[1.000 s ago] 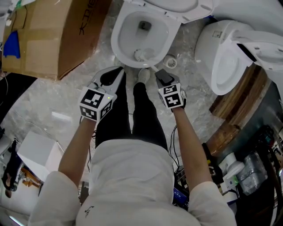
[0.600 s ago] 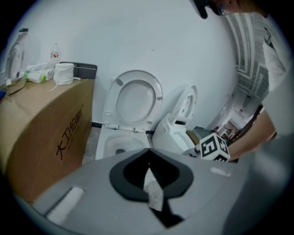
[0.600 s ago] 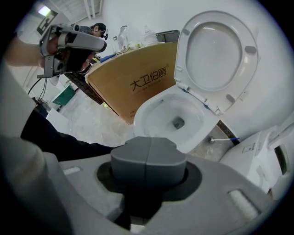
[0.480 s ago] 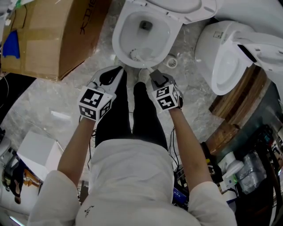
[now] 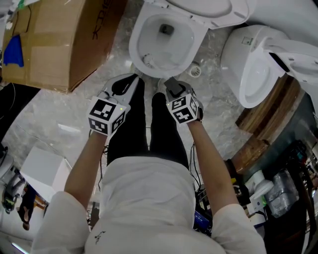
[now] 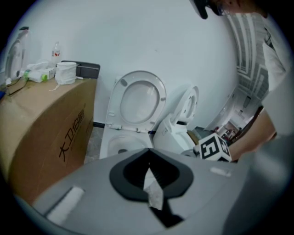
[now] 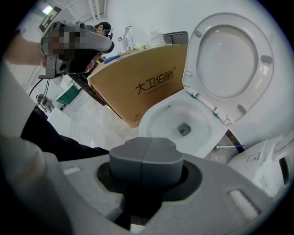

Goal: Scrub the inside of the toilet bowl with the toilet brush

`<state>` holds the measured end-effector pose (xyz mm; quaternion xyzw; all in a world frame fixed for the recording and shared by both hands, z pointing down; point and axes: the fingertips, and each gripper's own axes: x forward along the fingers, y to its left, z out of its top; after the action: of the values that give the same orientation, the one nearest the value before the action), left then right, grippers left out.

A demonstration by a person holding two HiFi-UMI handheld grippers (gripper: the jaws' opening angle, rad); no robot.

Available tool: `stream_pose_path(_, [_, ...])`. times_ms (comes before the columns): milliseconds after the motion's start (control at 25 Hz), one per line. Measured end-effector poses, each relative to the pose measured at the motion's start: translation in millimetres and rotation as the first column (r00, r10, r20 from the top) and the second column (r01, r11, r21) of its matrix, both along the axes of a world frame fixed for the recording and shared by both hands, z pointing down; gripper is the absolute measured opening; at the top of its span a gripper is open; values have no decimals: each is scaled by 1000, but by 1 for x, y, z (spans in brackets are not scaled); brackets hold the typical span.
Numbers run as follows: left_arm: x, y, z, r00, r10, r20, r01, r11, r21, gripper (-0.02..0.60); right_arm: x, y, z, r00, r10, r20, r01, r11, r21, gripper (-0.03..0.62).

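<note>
Where the grey marbled floor (image 5: 44, 106) runs between the big things, room is tight. A cardboard box (image 5: 59, 39) fills its far left corner, and the box's right edge stops just short of the toilet bowl (image 5: 179, 52). A second toilet (image 5: 253, 64) crowds in from the right, leaving only a narrow strip of floor between the two, where a small round fitting (image 5: 196, 71) sits. The bowl stands open with its seat (image 5: 198, 7) tipped up behind it, and the person's legs (image 5: 164, 129) are planted just before its near rim.

The left gripper (image 5: 133, 79) hangs over the floor beside the near-left of that rim, its jaws clenched tip to tip on nothing. The right gripper (image 5: 170, 83) sits just before the rim's near edge with its jaws pressed flat together. Whether a handle runs beneath them cannot be told.

The toilet brush (image 5: 146, 58) shows only as a whitish head inside the bowl, against the near-left wall and just ahead of the right gripper.
</note>
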<state>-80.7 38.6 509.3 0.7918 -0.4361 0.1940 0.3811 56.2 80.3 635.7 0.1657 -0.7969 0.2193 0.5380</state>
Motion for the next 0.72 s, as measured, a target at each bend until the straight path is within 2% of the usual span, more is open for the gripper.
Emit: stream_pose_path(720, [-17,-16,6,1000,4,21,-3,1000,-14,-14,-41,-53,7,994,15,106,-15,1000,-3,149])
